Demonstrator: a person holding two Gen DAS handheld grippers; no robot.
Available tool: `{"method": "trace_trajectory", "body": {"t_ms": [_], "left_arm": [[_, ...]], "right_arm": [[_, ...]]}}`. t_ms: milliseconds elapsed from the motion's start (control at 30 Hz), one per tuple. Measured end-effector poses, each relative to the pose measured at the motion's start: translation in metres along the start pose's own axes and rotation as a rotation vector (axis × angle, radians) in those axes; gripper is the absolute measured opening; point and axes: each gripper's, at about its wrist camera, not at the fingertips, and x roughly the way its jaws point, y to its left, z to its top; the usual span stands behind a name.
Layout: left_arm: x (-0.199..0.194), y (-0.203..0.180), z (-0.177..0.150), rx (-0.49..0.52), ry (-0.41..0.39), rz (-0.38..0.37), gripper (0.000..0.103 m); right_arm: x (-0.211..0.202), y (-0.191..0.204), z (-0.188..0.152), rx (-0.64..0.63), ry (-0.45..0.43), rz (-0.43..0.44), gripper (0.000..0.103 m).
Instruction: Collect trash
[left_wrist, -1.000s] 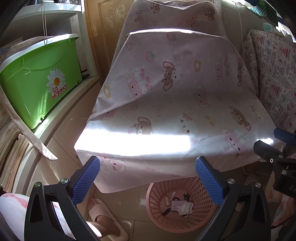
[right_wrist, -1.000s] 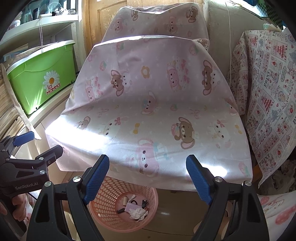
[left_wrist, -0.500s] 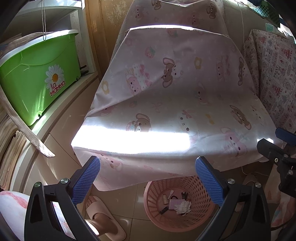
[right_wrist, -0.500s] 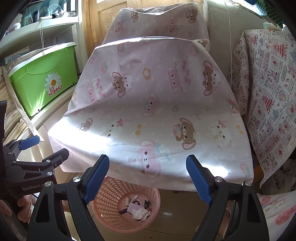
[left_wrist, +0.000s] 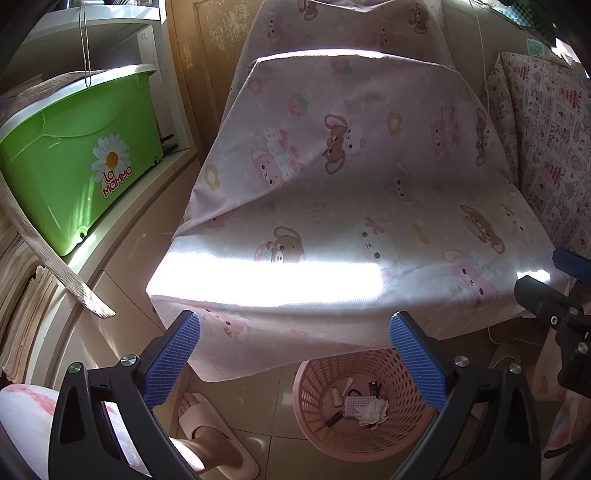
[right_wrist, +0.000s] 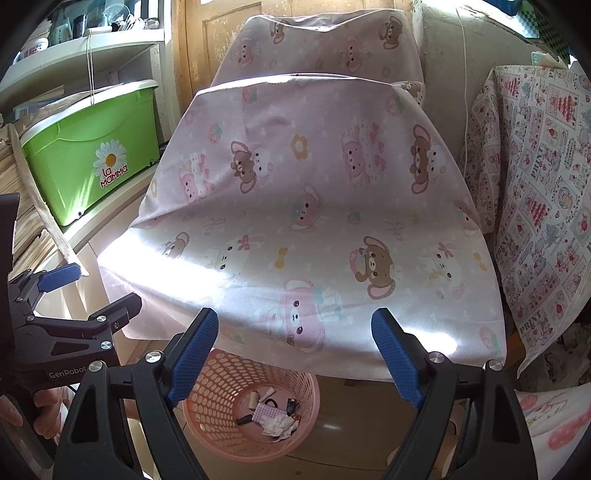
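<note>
A pink perforated trash basket (left_wrist: 317, 424) stands on the tiled floor below the front edge of a table under a pink bear-print cloth (left_wrist: 351, 177). It holds crumpled paper (left_wrist: 371, 410) and several small scraps. The basket also shows in the right wrist view (right_wrist: 221, 413), with the paper (right_wrist: 277, 424) inside. My left gripper (left_wrist: 295, 362) is open and empty above the table's front edge. My right gripper (right_wrist: 295, 354) is open and empty, also above that edge. No trash shows on the cloth.
A green lidded box (left_wrist: 74, 166) sits on a white shelf at the left. A patterned cloth (right_wrist: 535, 203) hangs at the right. The person's foot in a pink slipper (left_wrist: 218, 439) is on the floor left of the basket.
Both grippers have drifted slightly back and down, so the table sits higher in view and more of the basket shows. Both stay open.
</note>
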Motion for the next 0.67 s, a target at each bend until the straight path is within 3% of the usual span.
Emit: {"method": "trace_trajectory", "body": {"t_ms": [667], "left_arm": [[0.0003,-0.0048,-0.0011,0.015,0.001,-0.019,0.102]], "right_arm": [[-0.0003,0.0012,0.0019,-0.020,-0.003,0.000,0.086]]}}
